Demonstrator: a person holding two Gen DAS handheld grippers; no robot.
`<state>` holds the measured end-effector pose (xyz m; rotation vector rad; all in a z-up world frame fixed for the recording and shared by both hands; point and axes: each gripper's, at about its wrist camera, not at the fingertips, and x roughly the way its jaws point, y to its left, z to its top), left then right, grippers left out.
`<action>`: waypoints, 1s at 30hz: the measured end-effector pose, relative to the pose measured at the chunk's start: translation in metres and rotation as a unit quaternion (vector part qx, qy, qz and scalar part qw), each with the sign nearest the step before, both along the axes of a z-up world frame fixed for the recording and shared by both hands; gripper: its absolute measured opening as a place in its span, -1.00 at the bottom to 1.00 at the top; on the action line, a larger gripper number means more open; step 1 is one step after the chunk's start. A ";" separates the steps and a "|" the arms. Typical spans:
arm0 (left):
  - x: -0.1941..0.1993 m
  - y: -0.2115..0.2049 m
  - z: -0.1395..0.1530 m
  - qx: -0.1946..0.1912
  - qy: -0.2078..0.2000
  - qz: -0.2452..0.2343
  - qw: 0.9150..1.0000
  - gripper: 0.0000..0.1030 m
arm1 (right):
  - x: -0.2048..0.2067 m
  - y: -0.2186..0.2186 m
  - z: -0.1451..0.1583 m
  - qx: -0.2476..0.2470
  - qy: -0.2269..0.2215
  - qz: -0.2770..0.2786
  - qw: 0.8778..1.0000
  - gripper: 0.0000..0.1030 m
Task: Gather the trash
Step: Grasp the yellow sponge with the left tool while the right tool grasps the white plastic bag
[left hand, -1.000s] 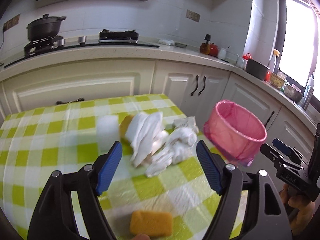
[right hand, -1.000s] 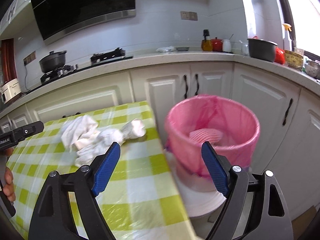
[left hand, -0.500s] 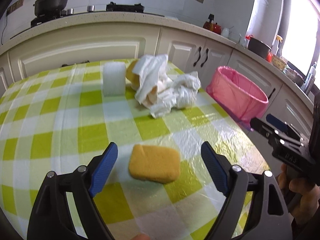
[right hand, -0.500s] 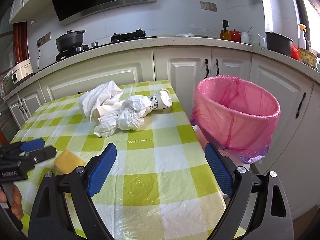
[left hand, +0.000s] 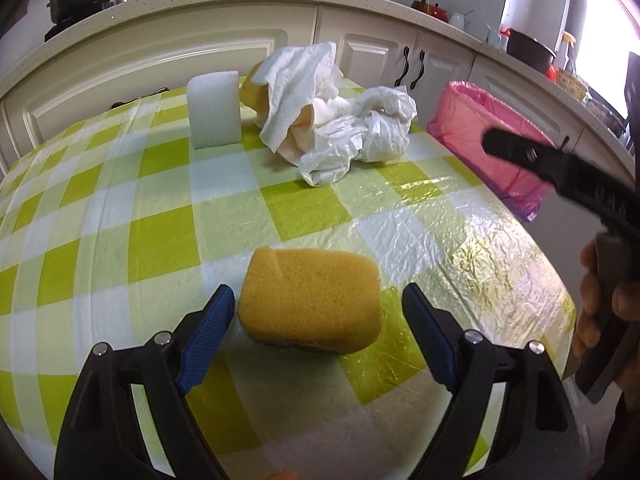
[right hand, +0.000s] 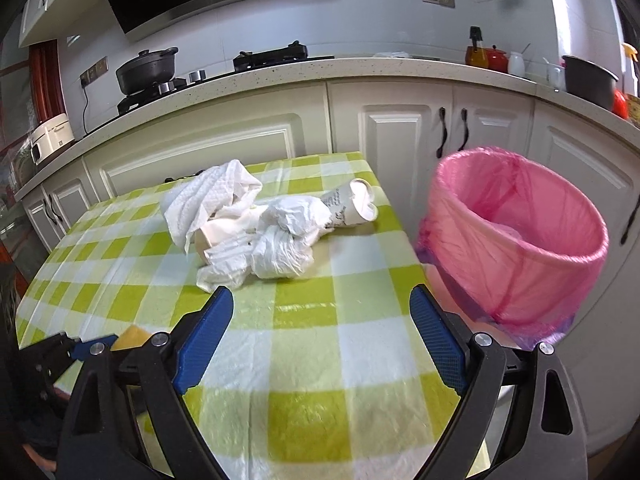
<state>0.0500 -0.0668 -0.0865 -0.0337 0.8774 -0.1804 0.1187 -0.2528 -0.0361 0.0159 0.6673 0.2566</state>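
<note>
A yellow sponge [left hand: 310, 298] lies on the green checked table, between the open jaws of my left gripper [left hand: 316, 304], which do not touch it. Farther back lie a white foam block [left hand: 214, 110], a crumpled paper towel [left hand: 298, 80], a white plastic bag [left hand: 360, 140] and a crushed paper cup [right hand: 354, 204]. A pink-lined bin [right hand: 520, 240] stands off the table's right edge. My right gripper [right hand: 320, 316] is open and empty above the table's near right part, short of the bag [right hand: 280, 240]. The sponge's edge shows beside my left gripper in the right wrist view [right hand: 128, 338].
White kitchen cabinets [right hand: 240, 140] and a counter with a black pot [right hand: 146, 70], a hob and jars run behind the table. The table's right edge [right hand: 404, 232] drops off next to the bin. My right gripper's body [left hand: 568, 176] reaches in from the right in the left wrist view.
My left gripper has drawn back from the trash pile and come down around the yellow sponge. My right gripper has swung left from the bin to over the table. Both stay open.
</note>
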 end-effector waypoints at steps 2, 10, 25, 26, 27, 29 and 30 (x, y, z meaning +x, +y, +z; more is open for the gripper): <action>0.002 0.000 -0.004 0.004 0.006 0.000 1.000 0.27 | 0.012 0.005 -0.001 0.005 0.004 0.002 1.000 0.65; 0.018 0.018 0.004 -0.008 -0.004 0.016 1.000 0.23 | 0.061 0.027 -0.009 0.015 0.028 0.006 0.999 0.65; 0.059 0.060 0.035 -0.021 -0.035 0.062 0.997 0.23 | 0.112 0.051 -0.038 0.001 0.076 0.003 0.997 0.18; 0.061 0.060 0.036 -0.022 -0.036 0.063 0.997 0.23 | 0.112 0.053 -0.039 -0.002 0.078 0.005 0.997 -0.02; 0.062 0.061 0.037 -0.022 -0.038 0.063 0.997 0.23 | 0.112 0.054 -0.041 -0.002 0.080 0.007 0.997 -0.18; 0.065 0.061 0.040 -0.023 -0.040 0.064 0.997 0.23 | 0.109 0.056 -0.041 -0.007 0.076 0.009 0.997 -0.29; 0.064 0.061 0.040 -0.023 -0.041 0.064 0.997 0.23 | 0.107 0.056 -0.040 -0.008 0.075 0.010 0.997 -0.33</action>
